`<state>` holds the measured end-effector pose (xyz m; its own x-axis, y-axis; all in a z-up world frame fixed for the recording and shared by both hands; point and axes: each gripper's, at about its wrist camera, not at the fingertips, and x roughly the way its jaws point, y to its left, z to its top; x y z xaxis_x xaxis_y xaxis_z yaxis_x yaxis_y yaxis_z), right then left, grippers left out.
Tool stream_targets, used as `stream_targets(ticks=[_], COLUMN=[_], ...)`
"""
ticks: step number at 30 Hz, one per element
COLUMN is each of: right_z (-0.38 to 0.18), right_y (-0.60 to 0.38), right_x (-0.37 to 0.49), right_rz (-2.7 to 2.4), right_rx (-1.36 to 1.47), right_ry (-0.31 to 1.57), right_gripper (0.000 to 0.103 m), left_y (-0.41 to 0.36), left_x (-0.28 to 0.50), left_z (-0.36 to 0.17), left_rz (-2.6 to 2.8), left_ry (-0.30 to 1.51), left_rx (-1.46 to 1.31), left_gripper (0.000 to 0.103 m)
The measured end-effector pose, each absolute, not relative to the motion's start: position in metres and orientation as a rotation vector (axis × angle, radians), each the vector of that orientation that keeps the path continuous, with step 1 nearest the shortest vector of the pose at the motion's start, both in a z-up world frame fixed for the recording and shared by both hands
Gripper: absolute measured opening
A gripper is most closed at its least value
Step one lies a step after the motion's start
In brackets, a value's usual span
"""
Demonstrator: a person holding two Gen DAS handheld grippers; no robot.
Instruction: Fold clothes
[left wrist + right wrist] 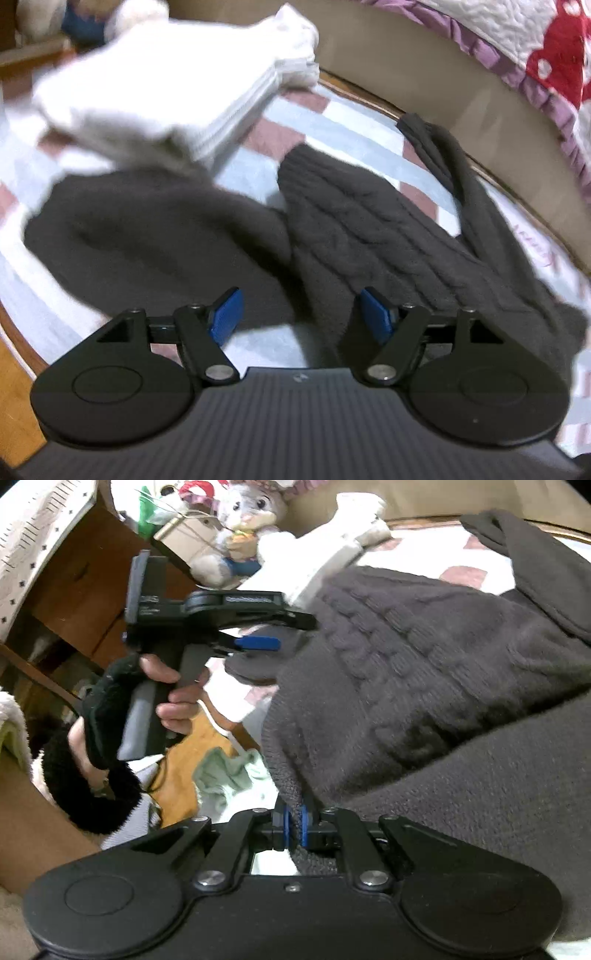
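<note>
Left wrist view, left gripper (301, 314): jaws spread wide, blue pads (226, 314) apart with nothing between them, hovering just above the cloth.
Left wrist view, dark sweater (369, 236): charcoal-grey cable knit, thick braided ribs running down the panel, lying rumpled on the checked bedspread (325, 122); a smoother dark fold bulges to the left, and one sleeve (454, 177) trails off toward the far edge.
Left wrist view, white garment (166, 88): ribbed, pale, blurred, piled beyond the grey knit.
Left wrist view, background: a red-and-white quilt with purple trim (535, 55) at upper right.

Right wrist view, right gripper (294, 829): pads pressed together, pinching the sweater's knitted hem, which bunches up between them.
Right wrist view, dark sweater (424, 657): fills the right side, cable pattern clear, fuzzy and heavy, draped from the pinched edge across the bed.
Right wrist view, left gripper (258, 642): seen side-on, held by a hand in a black fingerless glove (110, 709), its tips right at the sweater's edge.
Right wrist view, background: a plush rabbit (240, 524) up top, mint-green cloth (229, 771) on the floor.
</note>
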<state>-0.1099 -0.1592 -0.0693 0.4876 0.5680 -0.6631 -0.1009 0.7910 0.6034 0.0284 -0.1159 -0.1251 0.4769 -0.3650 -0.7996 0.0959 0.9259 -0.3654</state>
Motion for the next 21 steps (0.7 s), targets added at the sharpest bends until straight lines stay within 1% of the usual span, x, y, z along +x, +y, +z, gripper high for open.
stream_targets(ticks=[1, 2, 3, 4, 5, 6, 7, 8, 9, 11, 13, 15, 16, 17, 18, 21], right_z=[-0.072, -0.074, -0.075, -0.076, -0.077, -0.079, -0.079, -0.079, -0.078, -0.075, -0.069, -0.057, -0.050, -0.043, -0.036, -0.019], right_y=[-0.160, -0.158, -0.156, -0.153, -0.153, -0.154, -0.156, -0.160, -0.163, -0.171, -0.188, -0.213, -0.226, -0.242, -0.257, -0.290], right_x=[-0.109, -0.107, -0.104, -0.101, -0.099, -0.097, -0.098, -0.099, -0.100, -0.103, -0.111, -0.126, -0.135, -0.142, -0.149, -0.148], right_rz=[0.423, 0.429, 0.432, 0.431, 0.424, 0.420, 0.418, 0.416, 0.409, 0.385, 0.328, 0.230, 0.171, 0.104, 0.033, -0.189], right_rx=[0.538, 0.524, 0.496, 0.465, 0.469, 0.488, 0.504, 0.519, 0.535, 0.575, 0.641, 0.717, 0.748, 0.772, 0.795, 0.712], right_ry=[1.007, 1.033, 1.049, 1.060, 1.070, 1.077, 1.078, 1.078, 1.078, 1.071, 1.038, 0.976, 0.940, 0.907, 0.875, 0.876], right_gripper=[0.013, 0.018, 0.025, 0.025, 0.026, 0.027, 0.027, 0.027, 0.027, 0.029, 0.033, 0.045, 0.049, 0.057, 0.061, 0.063], left_y=[-0.115, -0.114, -0.118, -0.126, -0.134, -0.143, -0.151, -0.158, -0.164, -0.172, -0.174, -0.164, -0.157, -0.149, -0.141, -0.124], left_x=[0.028, 0.029, 0.028, 0.029, 0.029, 0.030, 0.031, 0.030, 0.028, 0.017, 0.000, -0.010, -0.013, -0.016, -0.019, -0.031], left_z=[-0.128, -0.131, -0.135, -0.139, -0.143, -0.148, -0.152, -0.153, -0.151, -0.133, -0.105, -0.081, -0.071, -0.065, -0.061, -0.059], left_rz=[-0.324, -0.363, -0.409, -0.441, -0.456, -0.473, -0.489, -0.502, -0.513, -0.514, -0.505, -0.506, -0.507, -0.505, -0.498, -0.469], left_ry=[1.053, 1.066, 1.070, 1.070, 1.074, 1.079, 1.086, 1.085, 1.078, 0.993, 0.861, 0.789, 0.769, 0.758, 0.749, 0.750], left_rx=[-0.334, -0.381, -0.400, -0.386, -0.362, -0.341, -0.323, -0.299, -0.271, -0.173, -0.044, -0.028, -0.041, -0.062, -0.079, -0.113], left_gripper=[0.070, 0.073, 0.078, 0.080, 0.080, 0.078, 0.073, 0.038, 0.020, 0.016, 0.016, 0.016, 0.016, 0.016, 0.016, 0.016])
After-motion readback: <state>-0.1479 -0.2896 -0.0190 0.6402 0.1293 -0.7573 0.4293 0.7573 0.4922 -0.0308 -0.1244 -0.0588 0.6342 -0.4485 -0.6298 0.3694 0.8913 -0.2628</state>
